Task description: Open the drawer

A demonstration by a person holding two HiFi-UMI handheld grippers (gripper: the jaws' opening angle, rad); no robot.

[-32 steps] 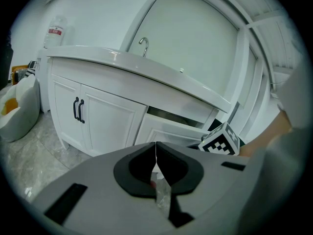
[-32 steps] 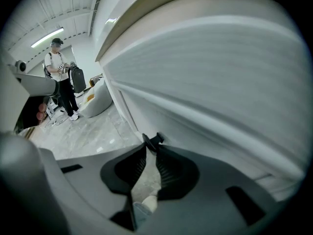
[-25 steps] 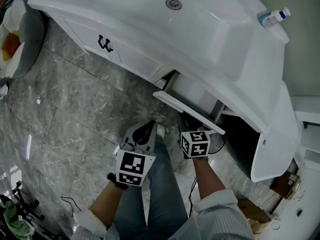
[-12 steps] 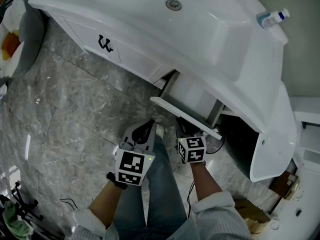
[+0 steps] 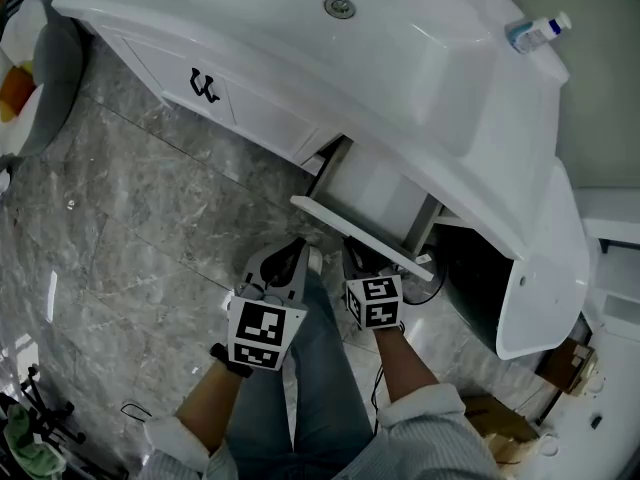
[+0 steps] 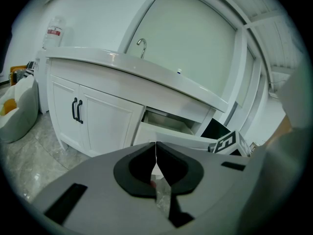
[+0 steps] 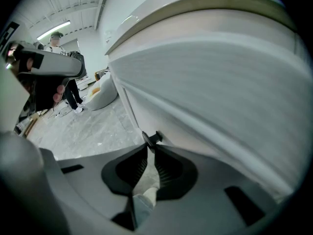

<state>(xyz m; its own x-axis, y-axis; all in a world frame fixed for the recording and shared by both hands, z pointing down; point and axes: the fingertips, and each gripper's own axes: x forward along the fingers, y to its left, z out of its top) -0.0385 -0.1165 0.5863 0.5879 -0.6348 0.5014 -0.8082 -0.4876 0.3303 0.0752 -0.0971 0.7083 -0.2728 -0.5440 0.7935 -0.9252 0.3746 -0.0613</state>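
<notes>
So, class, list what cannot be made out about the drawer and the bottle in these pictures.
- Rear of the drawer interior: head view, the countertop overhangs it.
- Print on the bottle: head view, too small.
- Inside the cabinet opening right of the drawer: head view, too dark.

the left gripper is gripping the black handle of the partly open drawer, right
Wrong gripper: the right gripper grips the handle, its jaws having just closed further onto it, as the right gripper view shows. The left gripper is shut, empty. The drawer is partly open.
</notes>
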